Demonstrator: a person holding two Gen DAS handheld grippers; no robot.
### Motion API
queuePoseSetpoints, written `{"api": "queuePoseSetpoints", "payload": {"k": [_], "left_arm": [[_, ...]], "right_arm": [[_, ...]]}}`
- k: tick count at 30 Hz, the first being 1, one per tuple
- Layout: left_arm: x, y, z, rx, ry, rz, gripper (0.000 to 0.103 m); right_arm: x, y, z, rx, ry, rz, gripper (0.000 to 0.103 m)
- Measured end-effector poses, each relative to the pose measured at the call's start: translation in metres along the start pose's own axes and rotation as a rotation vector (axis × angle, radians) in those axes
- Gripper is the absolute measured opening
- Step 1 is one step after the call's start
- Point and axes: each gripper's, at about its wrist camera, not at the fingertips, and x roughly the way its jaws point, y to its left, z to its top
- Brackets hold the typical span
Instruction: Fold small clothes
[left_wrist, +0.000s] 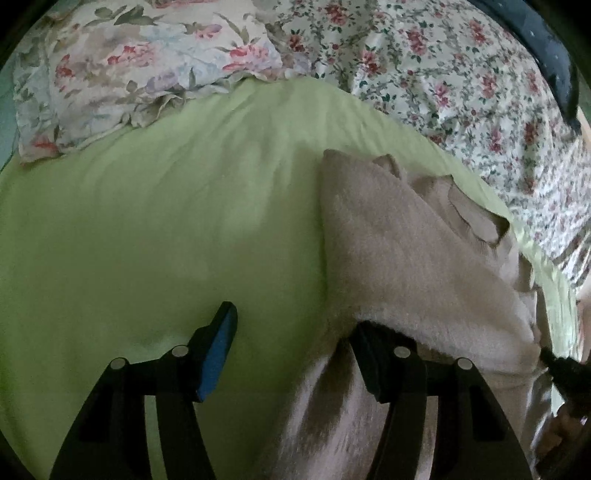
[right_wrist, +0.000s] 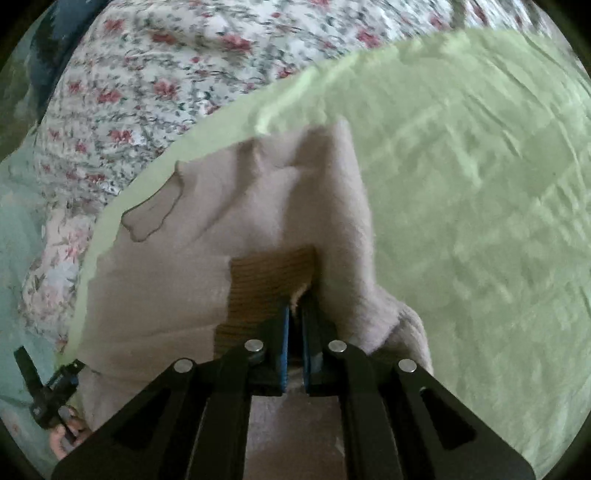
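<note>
A beige fleece garment (left_wrist: 399, 258) (right_wrist: 229, 206) lies partly folded on the green sheet (left_wrist: 147, 221). It has a darker ear-shaped patch (left_wrist: 476, 218) (right_wrist: 155, 210) and a ribbed brown band (right_wrist: 269, 280). My left gripper (left_wrist: 295, 317) is open: its left finger (left_wrist: 218, 350) rests over bare sheet, and the garment's edge drapes over the right finger's tip. My right gripper (right_wrist: 293, 317) is shut on the garment's edge beside the ribbed band, with fleece bunched around its fingers. The right gripper (left_wrist: 561, 373) shows at the left view's edge, and the left gripper (right_wrist: 48, 391) shows in a hand at the right view's lower left.
A floral pillow (left_wrist: 129, 74) lies at the head of the sheet. A floral duvet (left_wrist: 443, 92) (right_wrist: 129, 92) is bunched along the far side of the garment. Wide bare green sheet (right_wrist: 480, 184) stretches on the garment's other side. A dark blue object (left_wrist: 554, 55) sits beyond the duvet.
</note>
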Motion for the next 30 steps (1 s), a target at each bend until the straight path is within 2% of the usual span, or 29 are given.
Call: {"api": "queuePoseSetpoints", "payload": {"k": [6, 11, 16, 18, 19, 20, 21, 23, 26, 30], "left_arm": [[-0.032, 0.008, -0.017, 0.033, 0.019, -0.031, 0.061], [-0.068, 0.013, -0.047, 0.090, 0.052, -0.093, 0.061], [-0.102, 0.014, -0.087, 0.172, 0.087, -0.120, 0.063], [-0.112, 0.016, -0.101, 0.179, 0.097, -0.140, 0.066], [-0.118, 0.017, -0.110, 0.183, 0.103, -0.149, 0.067], [-0.121, 0.018, -0.116, 0.186, 0.107, -0.153, 0.068], [-0.125, 0.019, -0.125, 0.192, 0.114, -0.159, 0.069], [-0.130, 0.021, -0.140, 0.204, 0.132, -0.174, 0.069], [-0.137, 0.024, -0.163, 0.217, 0.167, -0.197, 0.071], [-0.149, 0.032, -0.191, 0.231, 0.196, -0.221, 0.074]], "right_arm": [[-0.050, -0.007, -0.014, 0.007, -0.066, -0.009, 0.007], [-0.084, -0.005, -0.042, -0.027, -0.044, 0.016, 0.007], [-0.110, -0.006, -0.081, -0.040, 0.001, 0.042, 0.007], [-0.121, -0.010, -0.096, -0.040, 0.003, 0.047, 0.008], [-0.126, -0.012, -0.102, -0.042, 0.003, 0.048, 0.009], [-0.132, -0.014, -0.110, -0.043, 0.003, 0.047, 0.015], [-0.137, -0.016, -0.116, -0.044, 0.003, 0.047, 0.026], [-0.147, -0.021, -0.129, -0.048, 0.004, 0.054, 0.037], [-0.161, -0.028, -0.149, -0.068, 0.007, 0.042, 0.037], [-0.185, -0.049, -0.171, -0.050, 0.008, 0.080, 0.037]]}}
